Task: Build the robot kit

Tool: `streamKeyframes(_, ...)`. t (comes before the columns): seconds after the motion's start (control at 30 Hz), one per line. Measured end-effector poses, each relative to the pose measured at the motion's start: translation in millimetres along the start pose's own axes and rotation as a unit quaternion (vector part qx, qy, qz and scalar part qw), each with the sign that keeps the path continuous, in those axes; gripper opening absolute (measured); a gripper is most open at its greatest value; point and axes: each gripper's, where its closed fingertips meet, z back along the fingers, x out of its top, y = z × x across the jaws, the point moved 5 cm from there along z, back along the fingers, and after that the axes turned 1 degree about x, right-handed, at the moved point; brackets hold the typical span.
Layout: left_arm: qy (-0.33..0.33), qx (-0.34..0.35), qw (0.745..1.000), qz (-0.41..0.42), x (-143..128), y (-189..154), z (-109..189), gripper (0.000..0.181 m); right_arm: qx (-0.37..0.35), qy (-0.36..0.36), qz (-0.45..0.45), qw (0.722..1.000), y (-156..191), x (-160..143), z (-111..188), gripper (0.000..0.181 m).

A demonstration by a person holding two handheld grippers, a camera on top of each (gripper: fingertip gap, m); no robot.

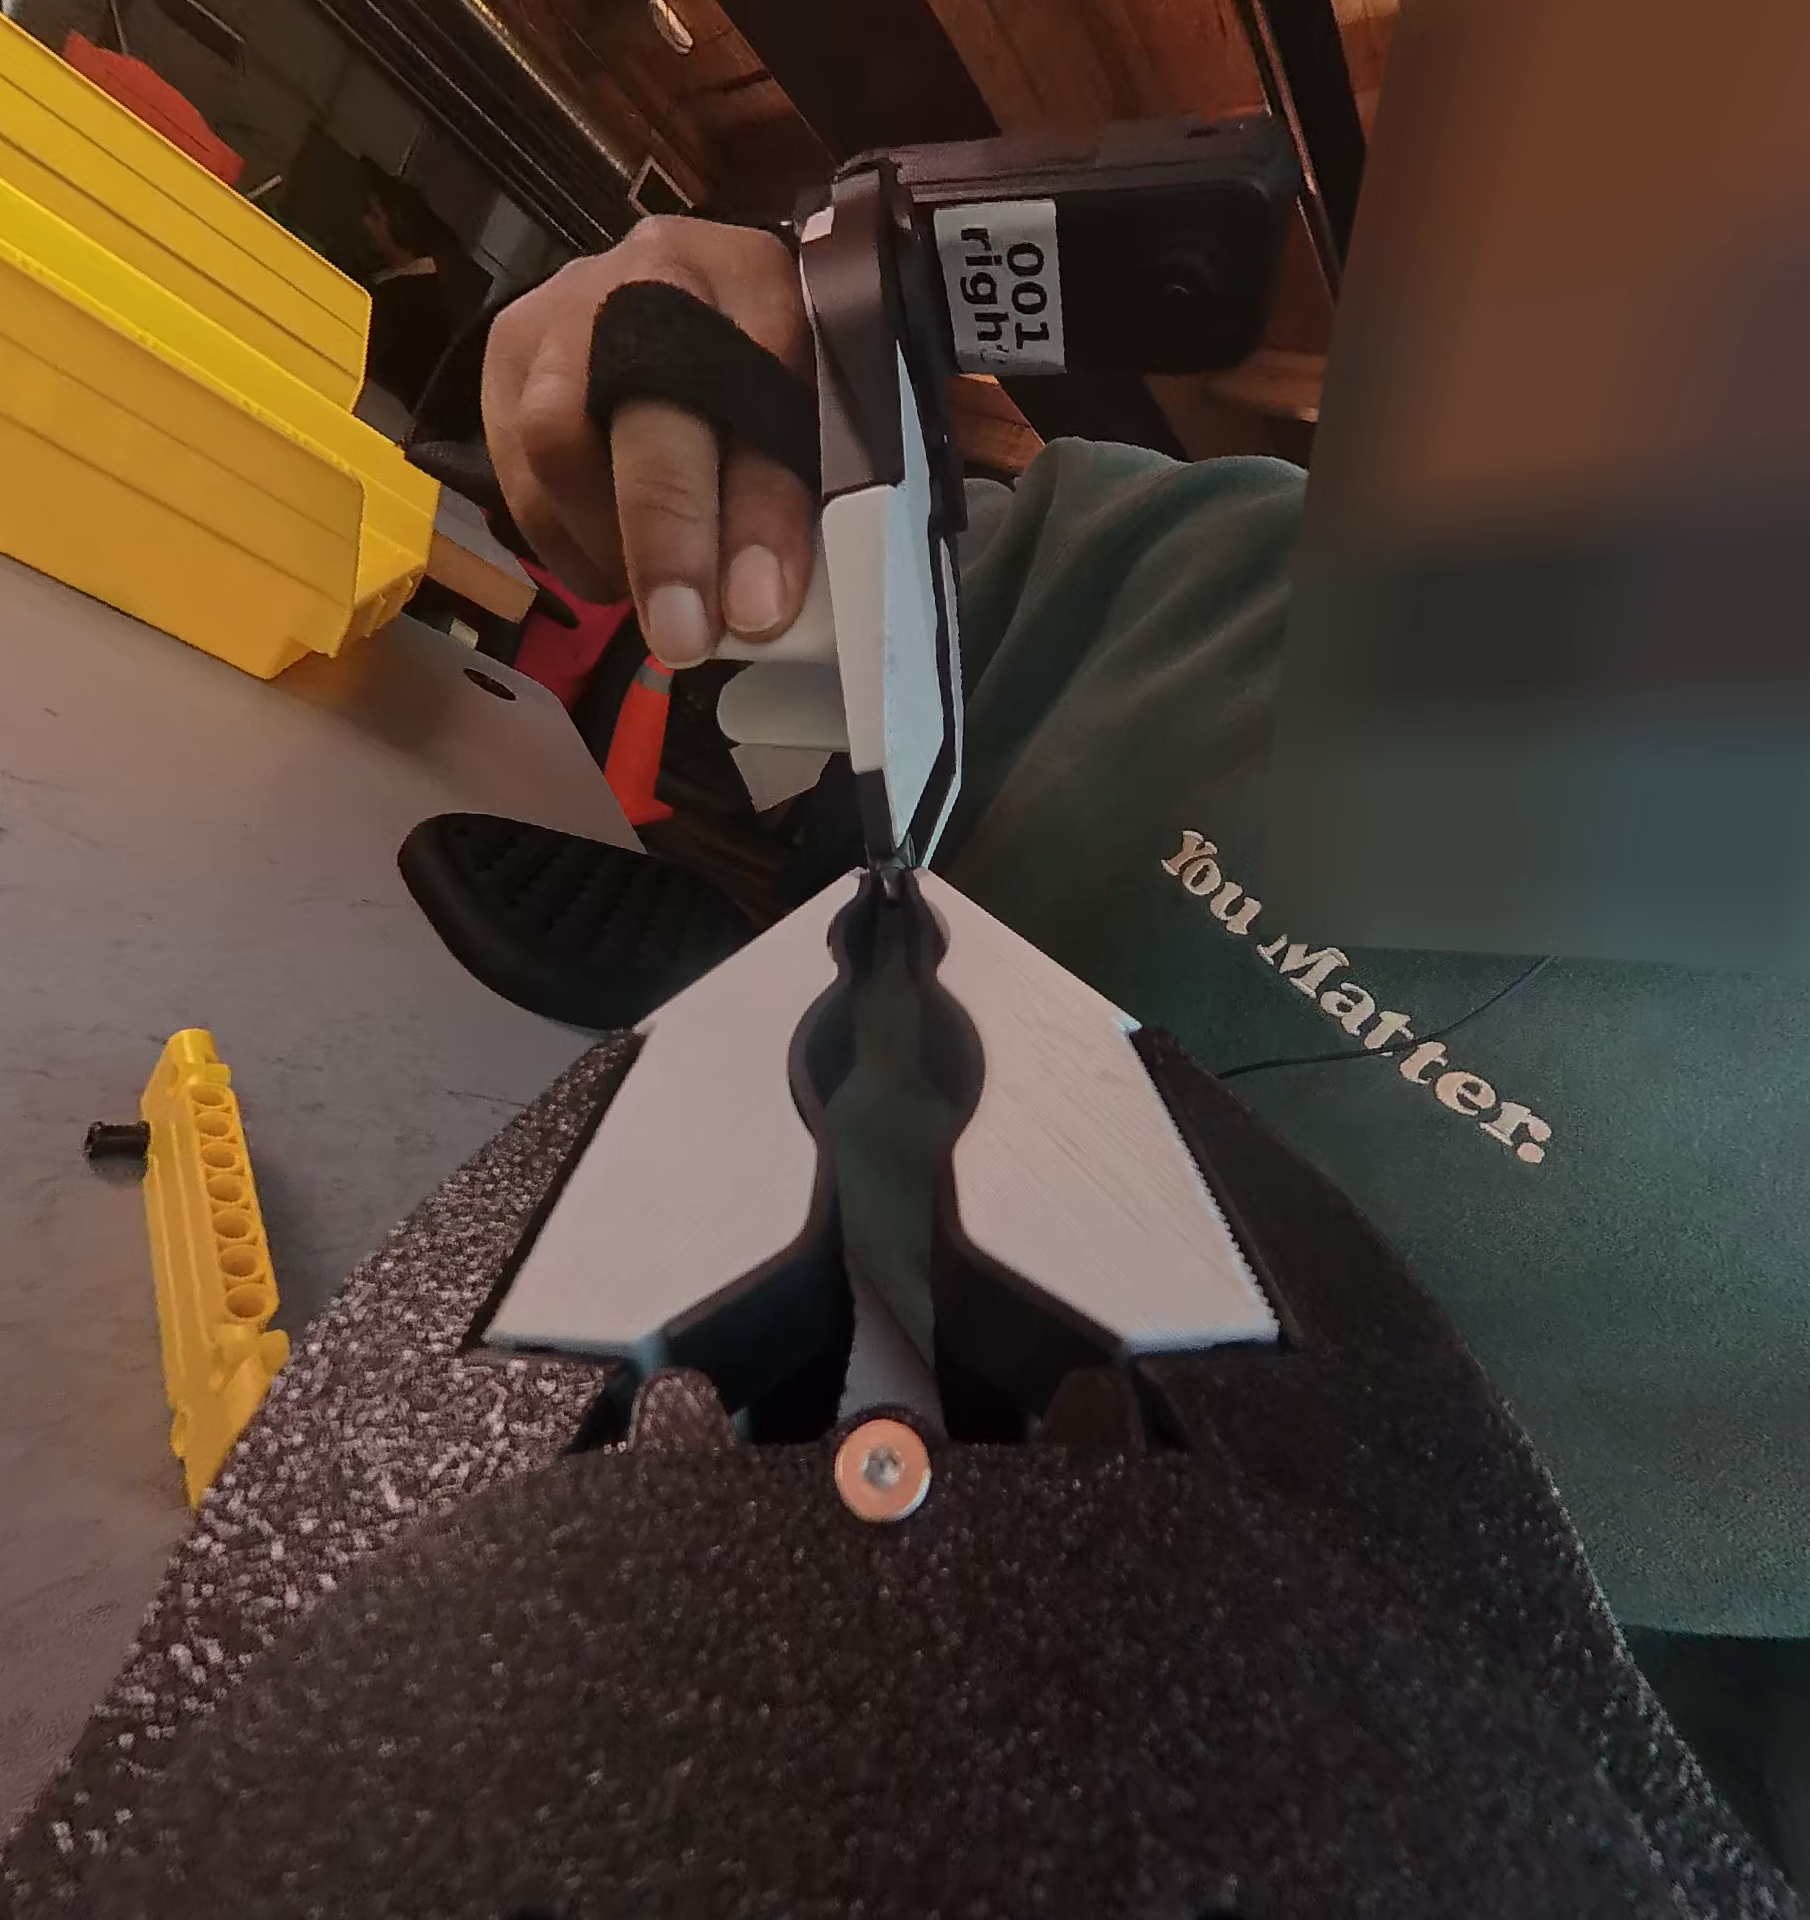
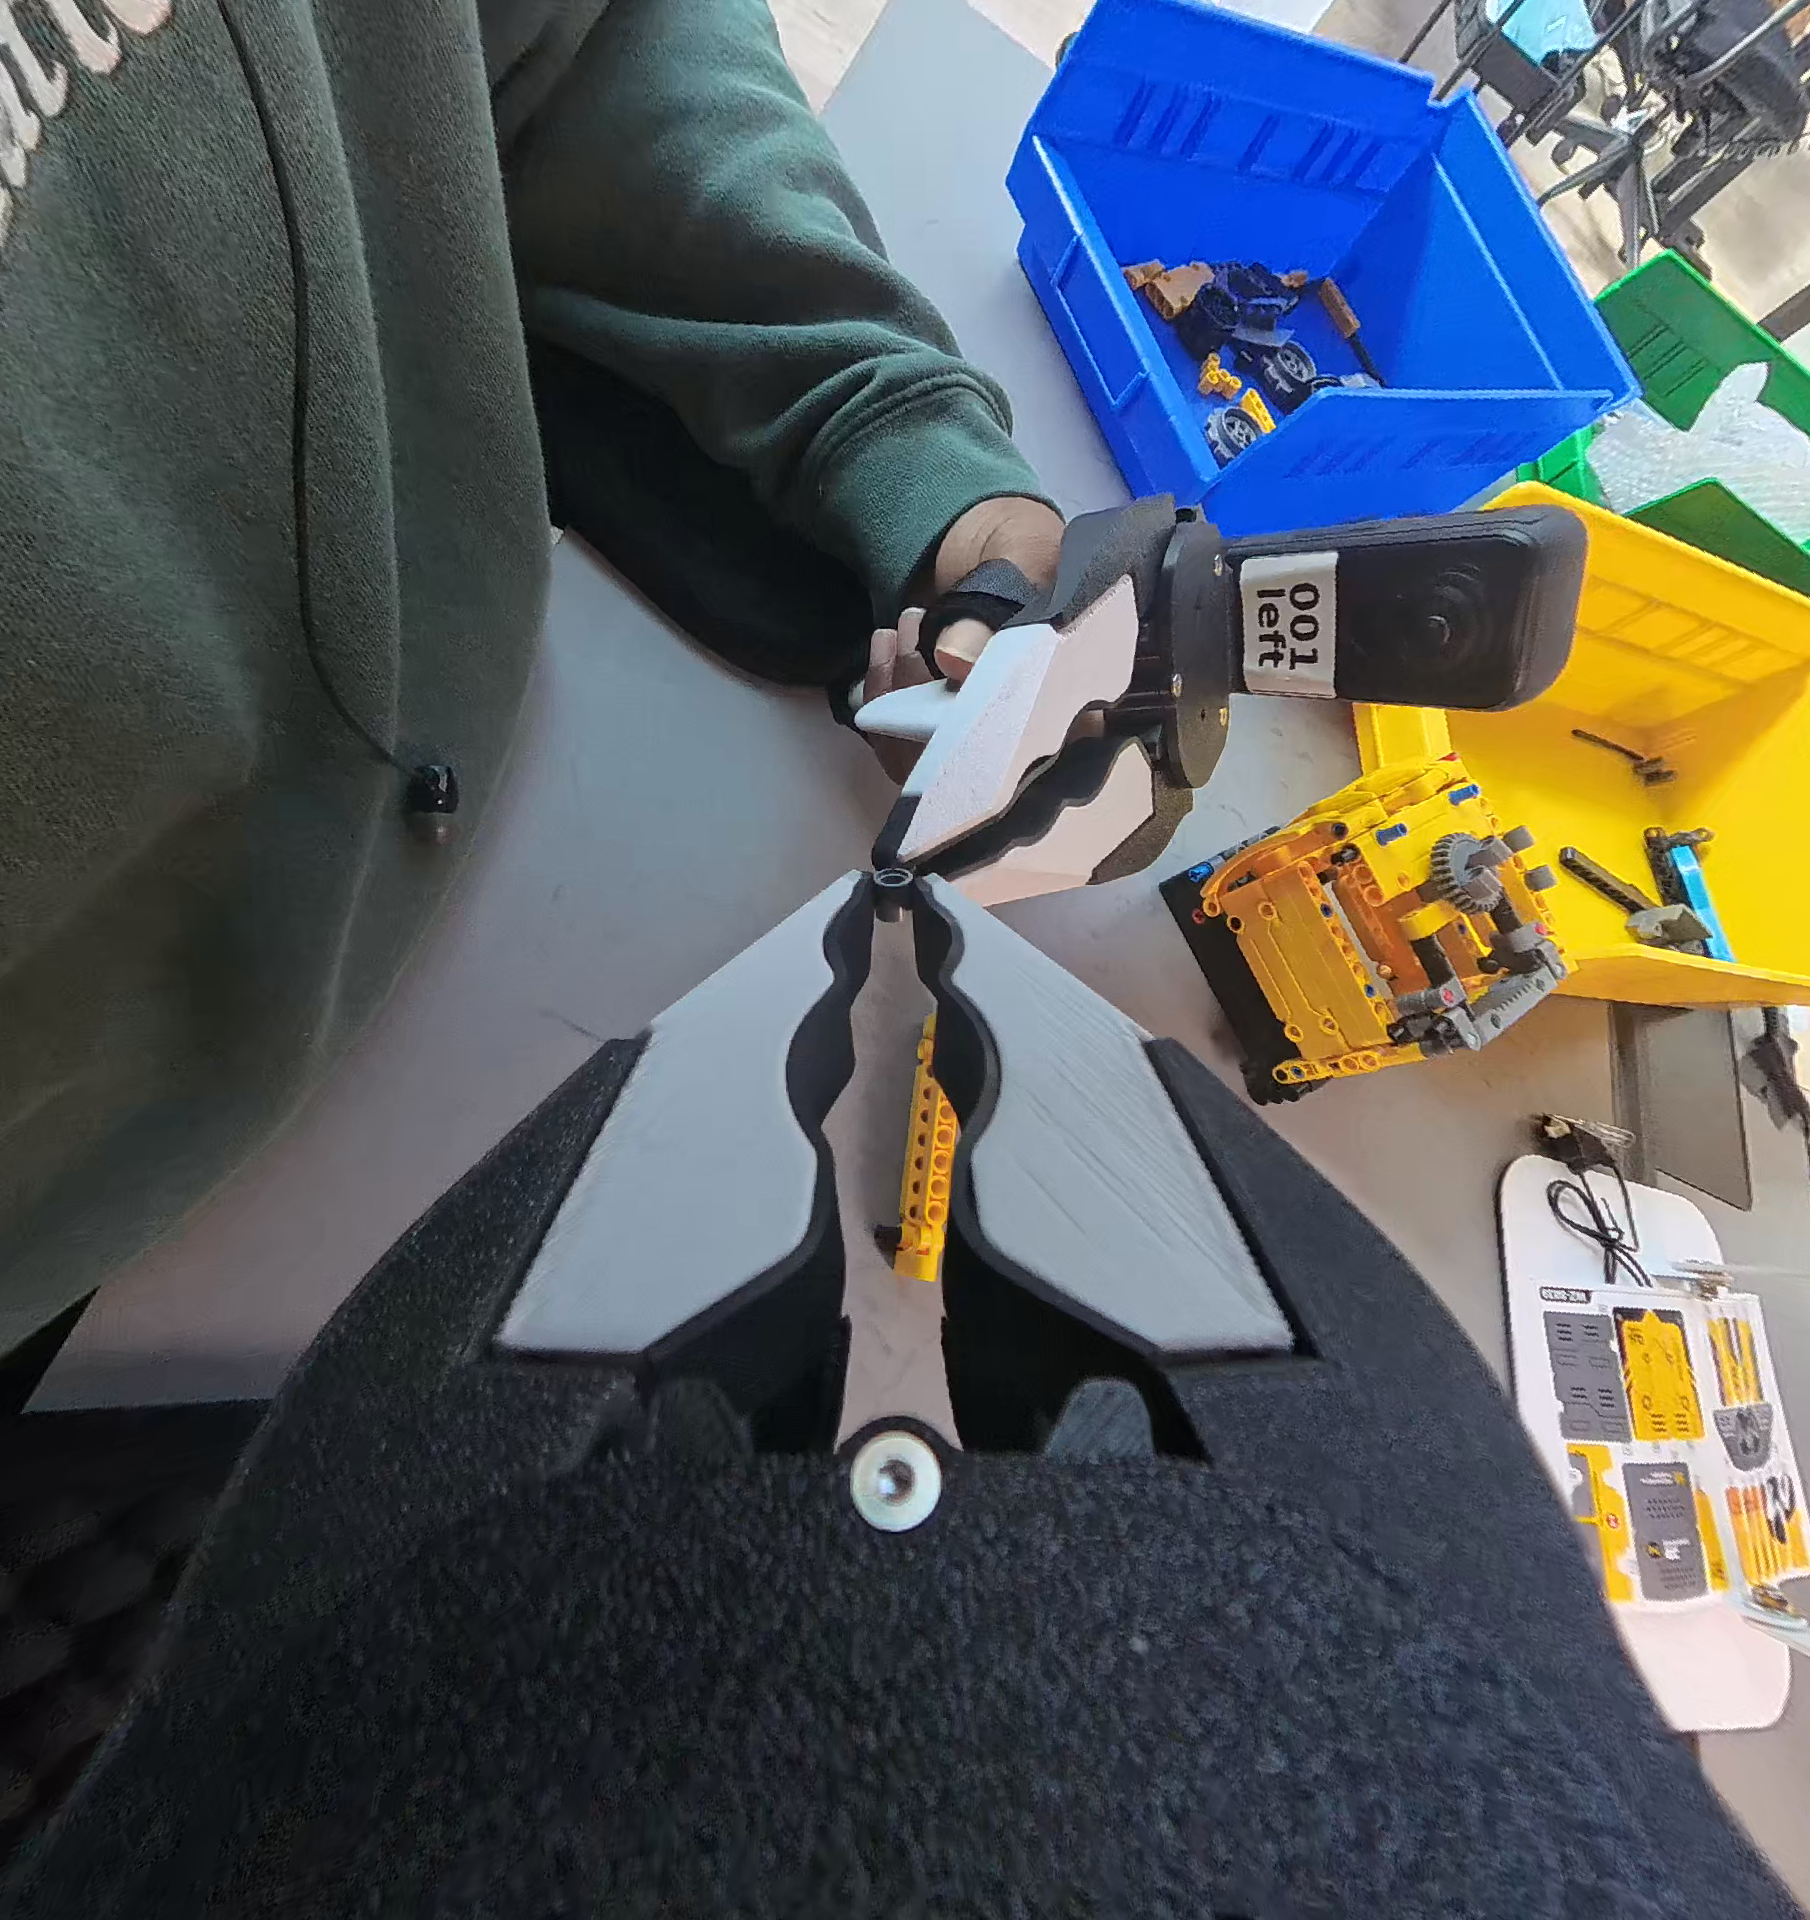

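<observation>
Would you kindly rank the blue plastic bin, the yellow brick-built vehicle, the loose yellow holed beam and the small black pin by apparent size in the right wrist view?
Largest to smallest:
1. Blue plastic bin
2. Yellow brick-built vehicle
3. Loose yellow holed beam, partly hidden by the right gripper
4. Small black pin, pinched at the fingertips, nearest the camera yet smallest

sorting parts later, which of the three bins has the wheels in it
The blue bin, the one farthest from the yellow brick vehicle. The yellow bin holds only small dark pieces; the green bin shows no wheels.

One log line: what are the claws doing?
left claw: shut on black pin | right claw: shut on black pin | yellow beam: on table
</observation>
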Motion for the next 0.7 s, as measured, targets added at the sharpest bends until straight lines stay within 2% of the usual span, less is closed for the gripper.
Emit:
streamKeyframes(0.1, -0.006, 0.026, 1.0, -0.003, 2.5, 5.0, 3.0, 0.004, -0.007, 0.023, 0.0, 1.0, -5.2, -4.1, -0.8, 0.006)
streamKeyframes(0.17, -0.003, 0.094, 0.995, -0.028, 6.8, 14.3, 10.5, 0.005, 0.001, 0.052, -0.033, 0.998, -12.7, -15.1, -2.7, 0.006)
streamKeyframes(0.2, 0.007, 0.142, 0.989, -0.05, 8.8, 20.0, 16.8, 0.012, 0.006, 0.073, -0.055, 0.996, -17.3, -24.5, -4.9, 0.006)
streamKeyframes(0.3, 0.076, 0.285, 0.947, -0.127, 6.9, 36.1, 35.1, 0.023, 0.025, 0.156, -0.135, 0.978, -28.1, -58.8, -16.0, 0.006)
streamKeyframes(0.37, 0.138, 0.334, 0.921, -0.149, -3.9, 45.1, 38.1, 0.028, 0.053, 0.202, -0.172, 0.963, -28.5, -76.2, -24.7, 0.006)
streamKeyframes(0.53, 0.266, 0.386, 0.867, -0.17, -35.3, 66.3, 35.4, 0.032, 0.098, 0.265, -0.215, 0.935, -30.6, -96.7, -40.3, 0.006)
streamKeyframes(0.6, 0.293, 0.397, 0.852, -0.176, -41.9, 71.5, 35.0, 0.027, 0.108, 0.28, -0.219, 0.928, -31.2, -99.5, -43.8, 0.006)
streamKeyframes(0.7, 0.305, 0.401, 0.844, -0.184, -44.3, 74.1, 32.4, 0.017, 0.118, 0.296, -0.226, 0.92, -32.9, -100.2, -47.3, 0.006)
